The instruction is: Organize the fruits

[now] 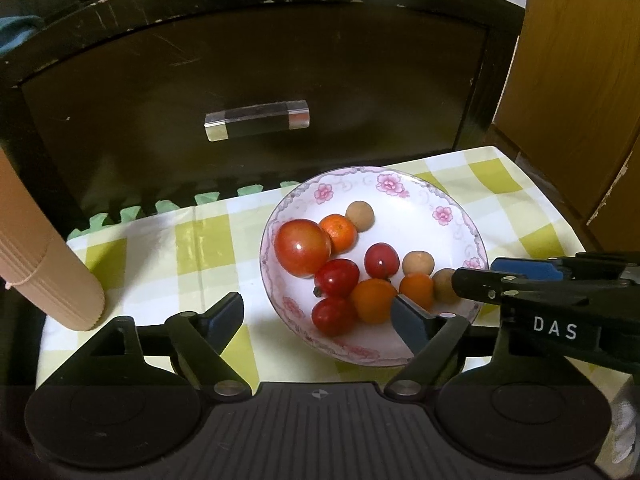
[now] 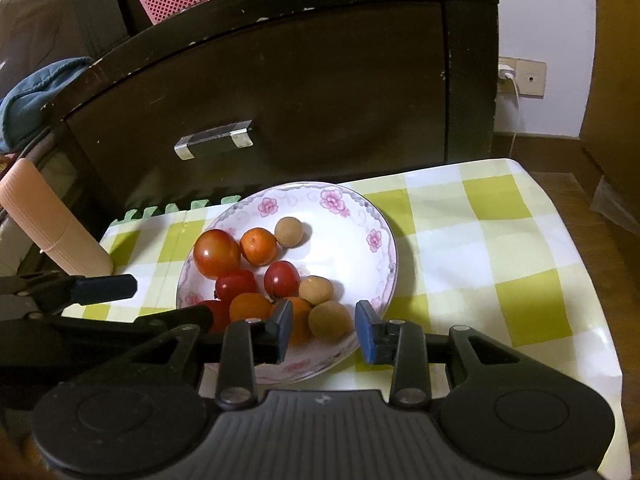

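The right tongs point(image 2: 324, 330) stand spread and released, nothing between the blue pads, poised over the near rim of the flowered plate point(image 2: 352, 208). Just ahead of their gap lies a tan round fruit point(image 2: 330, 319), with a small orange fruit point(image 2: 299, 316) touching it on the left-pad side. The left tongs point(image 1: 320, 316) are likewise wide apart and grasp nothing; their right pad sits over the plate's near edge beside an orange fruit point(image 1: 373, 300), and their left pad hangs over the checked cloth of the bench point(image 1: 168, 248).

Farther out from both tongs, every fruit in view lies on the plate: a large tomato point(image 1: 303, 247) at the far left, three smaller red ones, three orange ones and three tan ones, mixed and loosely clustered, not grouped by kind. No fruit shows on the cloth around the plate.

As a judgement, this fits two stages. If organising means gathering the fruit onto the plate, it lies gathered already. If it means sorting by kind or moving it elsewhere, the mixed heap is what remains. The pictures do not settle which.

Beyond the plate stands a dark cabinet point(image 1: 256, 80), and left of the left tongs a rolled mat point(image 1: 48, 264).
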A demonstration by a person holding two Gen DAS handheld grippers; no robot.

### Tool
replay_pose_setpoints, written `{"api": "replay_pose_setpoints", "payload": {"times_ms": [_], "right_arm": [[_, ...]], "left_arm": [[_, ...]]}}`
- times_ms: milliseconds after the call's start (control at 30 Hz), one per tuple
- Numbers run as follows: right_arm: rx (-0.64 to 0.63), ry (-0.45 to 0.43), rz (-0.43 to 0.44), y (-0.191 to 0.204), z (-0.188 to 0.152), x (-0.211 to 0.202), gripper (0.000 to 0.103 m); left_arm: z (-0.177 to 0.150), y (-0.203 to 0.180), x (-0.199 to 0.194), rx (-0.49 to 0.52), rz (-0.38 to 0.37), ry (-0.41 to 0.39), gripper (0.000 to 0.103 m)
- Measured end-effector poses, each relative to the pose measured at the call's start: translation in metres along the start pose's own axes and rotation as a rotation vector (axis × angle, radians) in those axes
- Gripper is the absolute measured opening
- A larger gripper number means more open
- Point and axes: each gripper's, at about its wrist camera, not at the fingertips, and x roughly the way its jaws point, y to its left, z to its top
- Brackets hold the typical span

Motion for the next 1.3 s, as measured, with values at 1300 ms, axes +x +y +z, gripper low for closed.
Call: {"api": "replay_pose_setpoints", "payload": {"times_ms": [1300], "right_arm": [[0.054, -0.020, -0.017, 0.015, -0.065, -0.086, 0.039]], "left_arm": [[-0.060, -0.009, -0.070, -0.001, 0.053, -0.015, 0.103]]}}
